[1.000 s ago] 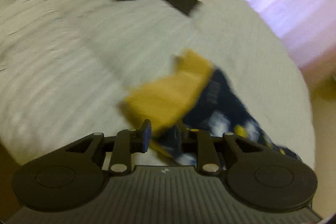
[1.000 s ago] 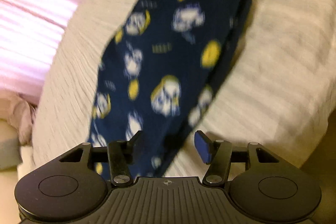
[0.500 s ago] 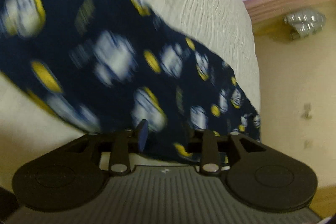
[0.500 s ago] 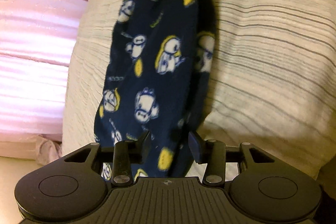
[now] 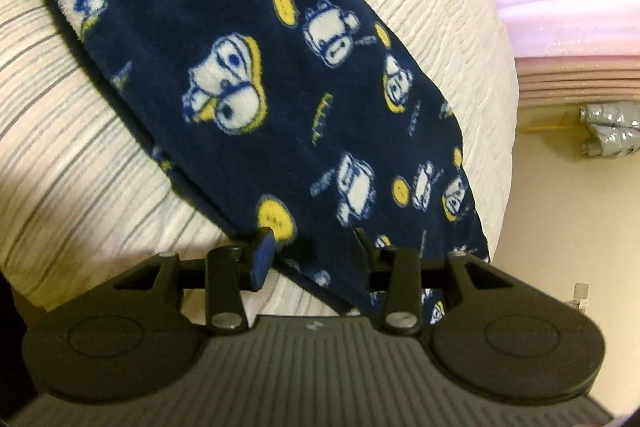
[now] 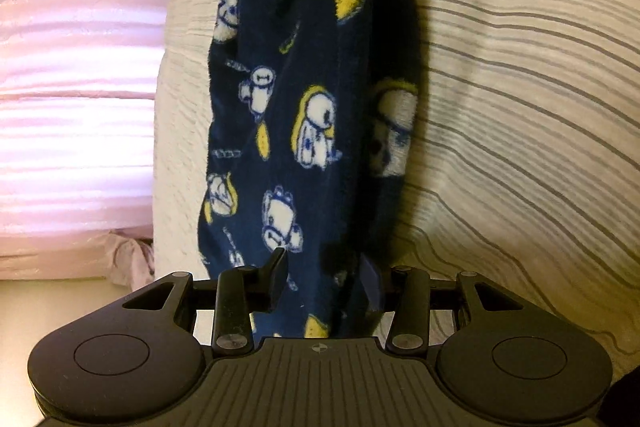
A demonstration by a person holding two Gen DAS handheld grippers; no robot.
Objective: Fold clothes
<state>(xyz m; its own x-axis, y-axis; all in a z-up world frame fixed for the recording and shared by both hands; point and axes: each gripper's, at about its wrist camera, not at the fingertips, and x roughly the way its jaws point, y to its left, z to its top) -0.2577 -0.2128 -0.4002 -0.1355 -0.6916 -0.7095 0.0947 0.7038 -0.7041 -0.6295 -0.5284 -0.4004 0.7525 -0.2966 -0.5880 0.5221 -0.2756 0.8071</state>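
Left hand-held gripper (image 5: 312,247) opening – fleece garment (image 5: 256,67) between jaws.

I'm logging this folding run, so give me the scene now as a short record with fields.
surface: striped bedcover
garment: navy fleece with cartoon print, lying in a long band on the bedcover
left gripper: over the garment's near end, jaws opening, fleece between them
right gripper: at the garment's near end, fleece between its fingers; grip cannot be told
fold state: fleece lies doubled in the right wrist view, not yet a compact stack
background: pink curtain; silver object on the floor
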